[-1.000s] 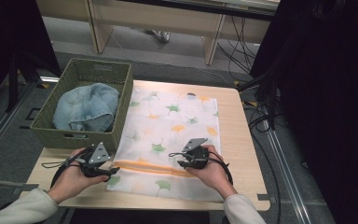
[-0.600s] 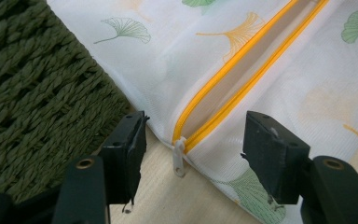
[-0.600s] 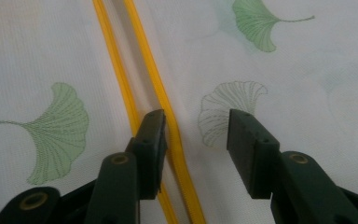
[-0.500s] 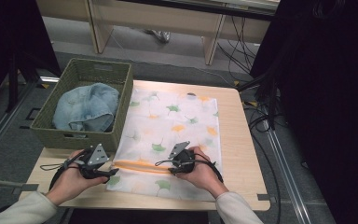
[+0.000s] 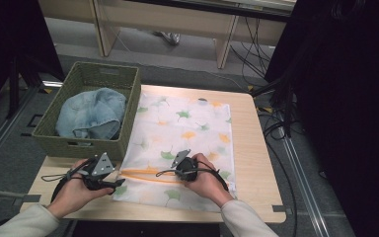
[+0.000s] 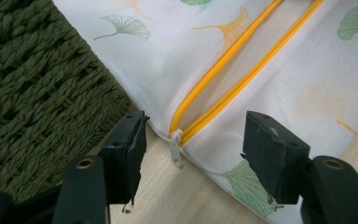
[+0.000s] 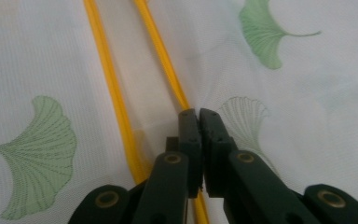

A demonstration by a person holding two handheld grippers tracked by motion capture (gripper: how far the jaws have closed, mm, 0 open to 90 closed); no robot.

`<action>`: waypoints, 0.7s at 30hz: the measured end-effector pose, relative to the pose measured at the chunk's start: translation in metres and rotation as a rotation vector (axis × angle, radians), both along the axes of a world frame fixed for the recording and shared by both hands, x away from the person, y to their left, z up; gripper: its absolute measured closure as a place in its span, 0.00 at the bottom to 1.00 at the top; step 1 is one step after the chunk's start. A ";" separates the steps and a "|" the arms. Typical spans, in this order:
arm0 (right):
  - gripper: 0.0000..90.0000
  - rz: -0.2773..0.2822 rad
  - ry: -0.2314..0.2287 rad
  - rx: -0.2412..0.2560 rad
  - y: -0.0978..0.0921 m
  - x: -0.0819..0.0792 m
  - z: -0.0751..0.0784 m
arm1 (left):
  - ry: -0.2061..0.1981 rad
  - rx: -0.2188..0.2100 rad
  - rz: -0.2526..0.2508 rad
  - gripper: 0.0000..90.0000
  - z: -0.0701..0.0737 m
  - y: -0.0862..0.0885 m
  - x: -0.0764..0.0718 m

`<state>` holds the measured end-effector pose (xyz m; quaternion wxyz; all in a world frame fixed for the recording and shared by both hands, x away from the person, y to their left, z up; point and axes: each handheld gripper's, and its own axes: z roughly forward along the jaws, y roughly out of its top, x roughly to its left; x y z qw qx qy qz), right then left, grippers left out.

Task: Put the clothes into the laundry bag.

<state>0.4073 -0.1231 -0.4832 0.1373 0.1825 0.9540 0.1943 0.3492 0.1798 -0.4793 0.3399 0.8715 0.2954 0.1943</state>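
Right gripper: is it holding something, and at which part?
The right gripper is shut on the mesh bag, pinching the fabric at one orange zipper edge, partway along the opening.

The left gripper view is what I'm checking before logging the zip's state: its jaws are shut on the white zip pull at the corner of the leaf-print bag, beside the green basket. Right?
Not quite. In the left gripper view the left gripper has its jaws open, one on each side of the white zip pull, not touching it. The pull does sit at the corner of the leaf-print bag, beside the green basket.
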 end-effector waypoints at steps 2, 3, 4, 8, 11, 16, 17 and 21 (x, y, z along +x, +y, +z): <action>0.99 -0.012 -0.015 0.016 -0.002 0.001 0.004 | -0.012 -0.027 -0.004 0.44 0.002 0.000 0.000; 0.99 -0.012 -0.015 0.016 -0.002 0.001 0.004 | -0.012 -0.027 -0.004 0.45 0.002 0.000 0.000; 0.99 -0.019 -0.035 0.029 -0.003 0.002 0.008 | -0.020 -0.041 -0.005 0.45 0.004 0.000 0.000; 1.00 -0.131 -0.075 0.101 -0.006 0.000 0.029 | -0.052 -0.069 -0.011 0.45 0.007 -0.001 -0.002; 1.00 -0.091 -0.131 0.118 -0.009 0.006 0.036 | -0.052 -0.069 -0.011 0.45 0.007 -0.001 -0.002; 1.00 -0.086 -0.143 0.103 -0.010 0.006 0.039 | -0.043 -0.069 -0.015 0.46 0.007 -0.001 -0.001; 1.00 -0.089 -0.134 0.103 -0.009 0.006 0.038 | -0.043 -0.069 -0.015 0.46 0.007 -0.001 -0.001; 1.00 -0.089 -0.137 0.106 -0.010 0.006 0.038 | -0.042 -0.066 -0.015 0.45 0.006 0.000 -0.001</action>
